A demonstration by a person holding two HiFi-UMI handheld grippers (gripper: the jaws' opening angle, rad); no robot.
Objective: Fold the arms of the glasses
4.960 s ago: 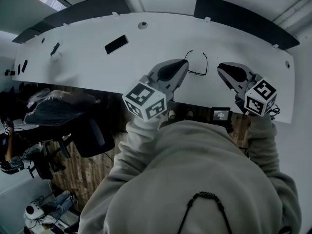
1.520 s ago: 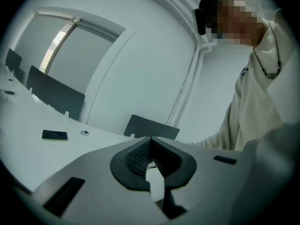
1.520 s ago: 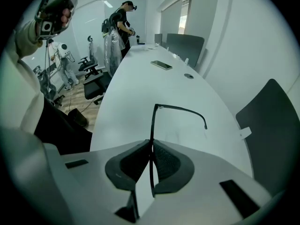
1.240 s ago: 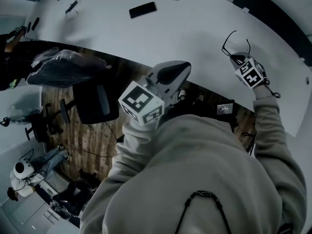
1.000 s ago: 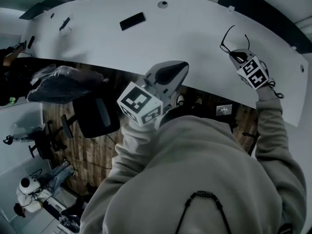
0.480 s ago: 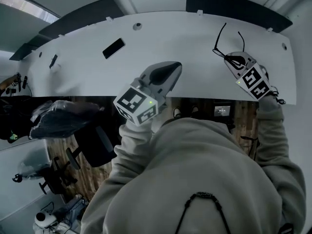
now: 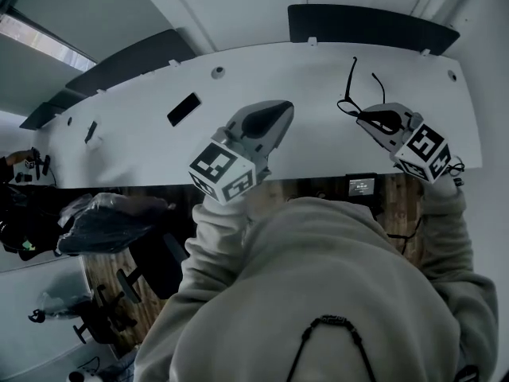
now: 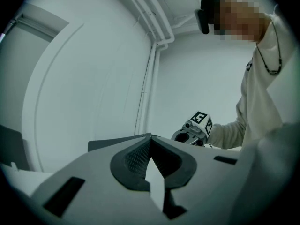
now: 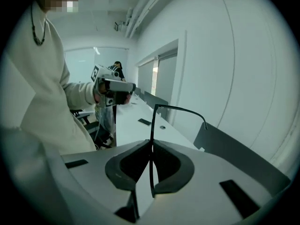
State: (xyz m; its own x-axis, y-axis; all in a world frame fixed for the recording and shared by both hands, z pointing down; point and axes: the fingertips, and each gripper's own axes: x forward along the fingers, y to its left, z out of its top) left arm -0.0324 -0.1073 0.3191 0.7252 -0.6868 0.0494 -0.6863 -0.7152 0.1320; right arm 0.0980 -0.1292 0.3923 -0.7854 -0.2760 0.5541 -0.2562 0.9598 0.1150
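Long white curved desk (image 7: 159, 142) under us, regular office setup. Closest in, we've got our left gripper (image 7: 280, 111) hanging level in front of our chest with its jaws pressed together on nothing, so it reads as waiting for its turn. Off to the right, our right gripper (image 7: 362, 119) is pinched tight on the thin black wire-frame glasses (image 7: 348, 94), which sit in the air above the desk rather than on it. From the right gripper view the frame runs straight between the pads and one arm curves out ahead, so the arms look unfolded to us. Our guess: holding them up like this gives the free claw room to push an arm shut. Further back, a flat black phone (image 7: 184, 109) lies on the desk, and dark panels (image 7: 370, 26) line the far edge.
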